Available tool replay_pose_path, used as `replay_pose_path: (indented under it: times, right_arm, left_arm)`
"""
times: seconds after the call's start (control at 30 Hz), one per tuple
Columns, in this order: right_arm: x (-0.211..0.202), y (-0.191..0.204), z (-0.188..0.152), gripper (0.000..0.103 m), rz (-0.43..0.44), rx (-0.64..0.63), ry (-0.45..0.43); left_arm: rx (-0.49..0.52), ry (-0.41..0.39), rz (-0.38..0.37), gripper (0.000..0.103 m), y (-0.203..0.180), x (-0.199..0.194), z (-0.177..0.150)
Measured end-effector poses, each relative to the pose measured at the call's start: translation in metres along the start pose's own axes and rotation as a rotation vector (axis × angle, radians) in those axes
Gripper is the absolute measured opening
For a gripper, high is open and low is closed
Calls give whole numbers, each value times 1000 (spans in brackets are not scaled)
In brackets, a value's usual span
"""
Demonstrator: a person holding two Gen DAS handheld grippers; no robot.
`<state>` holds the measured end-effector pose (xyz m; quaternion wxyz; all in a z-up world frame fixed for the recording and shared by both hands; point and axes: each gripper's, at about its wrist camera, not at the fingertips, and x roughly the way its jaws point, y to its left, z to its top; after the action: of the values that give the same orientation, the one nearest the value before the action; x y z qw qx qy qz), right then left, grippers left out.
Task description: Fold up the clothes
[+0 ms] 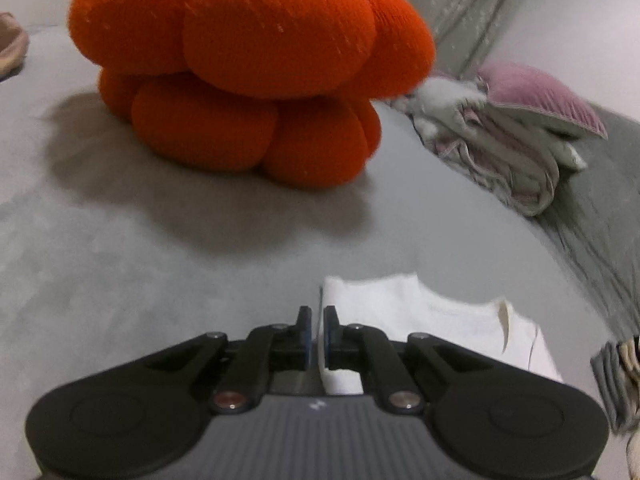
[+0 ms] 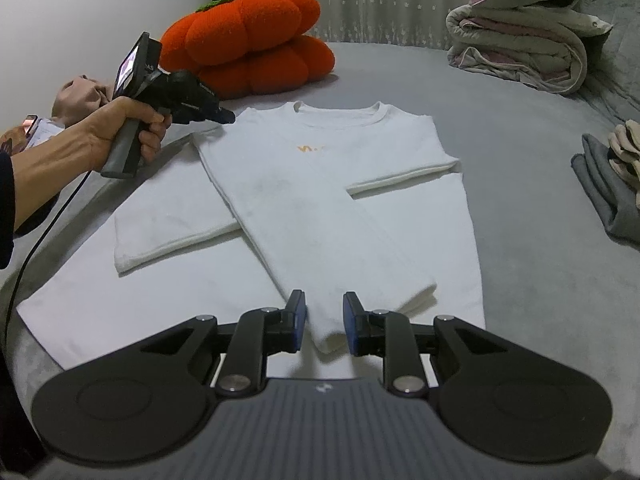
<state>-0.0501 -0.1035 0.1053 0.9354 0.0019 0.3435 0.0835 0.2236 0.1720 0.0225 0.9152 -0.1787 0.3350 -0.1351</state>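
A white T-shirt (image 2: 320, 200) lies face up on the grey bed (image 2: 528, 280), with its left side folded diagonally across the body. My right gripper (image 2: 325, 320) is at the near hem, its jaws closed on the thick bottom corner of that folded panel. A hand holds my left gripper (image 2: 228, 117) at the shirt's far left shoulder. In the left wrist view that left gripper (image 1: 318, 320) is shut on a thin edge of the T-shirt (image 1: 440, 320), which spreads to the right beside the collar.
An orange pumpkin cushion (image 2: 248, 48) (image 1: 248, 72) stands just behind the shirt. A folded quilt with a pink pillow (image 2: 520, 52) (image 1: 500, 152) sits at the back right. Folded grey clothes (image 2: 608, 192) lie at the right edge. A cable trails from the left hand.
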Motion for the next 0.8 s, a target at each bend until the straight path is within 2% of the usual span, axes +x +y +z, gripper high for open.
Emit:
replay_pose_path:
  times: [0.13, 0.2, 0.27, 0.3, 0.37, 0.63, 0.8]
  right_arm:
    - [0, 0, 0, 25, 0, 1, 1]
    - [1, 0, 0, 25, 0, 1, -1]
    - [1, 0, 1, 25, -5, 6, -5]
    - [1, 0, 1, 25, -7, 8, -5]
    - [2, -1, 1, 27, -10, 12, -4]
    - [4, -2, 0, 28, -11, 13, 2]
    - [4, -3, 0, 29, -12, 7, 0]
  left_arm:
    - [0, -12, -15, 16, -2, 3, 3]
    - [10, -2, -33, 27, -7, 8, 3]
    - [30, 11, -29, 30, -13, 14, 1]
    - [44, 16, -26, 28, -16, 17, 0]
    - [119, 24, 32, 10, -24, 25, -3]
    - [172, 12, 34, 8, -19, 28, -2]
    - [141, 0, 42, 9, -20, 17, 4]
